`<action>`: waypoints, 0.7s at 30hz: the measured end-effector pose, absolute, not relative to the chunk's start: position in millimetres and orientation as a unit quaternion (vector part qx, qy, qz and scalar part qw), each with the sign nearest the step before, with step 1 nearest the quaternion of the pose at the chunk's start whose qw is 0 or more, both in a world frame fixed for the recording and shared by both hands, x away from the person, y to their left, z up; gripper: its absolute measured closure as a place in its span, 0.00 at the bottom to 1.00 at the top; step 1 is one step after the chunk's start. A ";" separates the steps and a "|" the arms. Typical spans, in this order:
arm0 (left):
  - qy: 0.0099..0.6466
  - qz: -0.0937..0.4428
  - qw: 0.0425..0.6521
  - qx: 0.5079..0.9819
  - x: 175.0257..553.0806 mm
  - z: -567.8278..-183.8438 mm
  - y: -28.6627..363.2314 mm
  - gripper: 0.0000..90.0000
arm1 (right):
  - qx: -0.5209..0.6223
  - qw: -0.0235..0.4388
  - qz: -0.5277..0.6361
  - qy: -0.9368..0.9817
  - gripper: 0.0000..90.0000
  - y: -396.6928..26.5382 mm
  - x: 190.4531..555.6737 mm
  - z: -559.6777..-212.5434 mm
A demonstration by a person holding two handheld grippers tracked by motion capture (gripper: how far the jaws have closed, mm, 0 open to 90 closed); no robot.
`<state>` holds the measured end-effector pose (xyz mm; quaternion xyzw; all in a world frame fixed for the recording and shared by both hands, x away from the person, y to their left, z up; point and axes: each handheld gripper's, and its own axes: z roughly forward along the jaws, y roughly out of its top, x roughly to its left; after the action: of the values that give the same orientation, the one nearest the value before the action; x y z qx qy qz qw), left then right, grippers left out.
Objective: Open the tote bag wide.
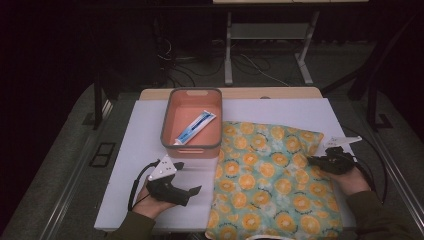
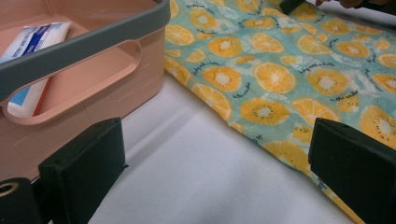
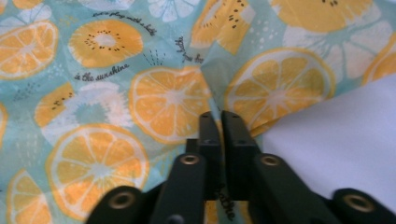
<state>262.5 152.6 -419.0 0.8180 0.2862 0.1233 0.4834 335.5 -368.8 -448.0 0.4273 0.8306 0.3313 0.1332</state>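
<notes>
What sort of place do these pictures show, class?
Probably a lab or workshop set up for recording: a white-topped table, loose cables on the grey floor, and metal-legged benches in the dark background.

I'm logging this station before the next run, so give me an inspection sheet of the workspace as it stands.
Surface: white table top, bare at the left, no spills seen.
Job's things: citrus-print cloth spread over the right half, its near edge hanging off the front.
Clutter: pink bin with a grey rim, holding a toothpaste tube.
Grippers: left gripper open, resting on the table top near the bin; right gripper shut on the cloth's right edge.
Cables: one black cable loops from the left gripper; more wires lie on the floor behind.
Surroundings: dark room, grey floor, a table frame beyond.
</notes>
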 end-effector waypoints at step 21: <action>0.286 0.123 0.481 0.820 264.5 -419.7 151.8 0.03 | 0.521 0.196 0.325 0.764 0.83 -416.8 377.2 -445.5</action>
<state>264.5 151.8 -419.7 0.8199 0.2857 0.1233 0.4805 377.2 -416.8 -445.5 0.5214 0.7643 0.3245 0.1965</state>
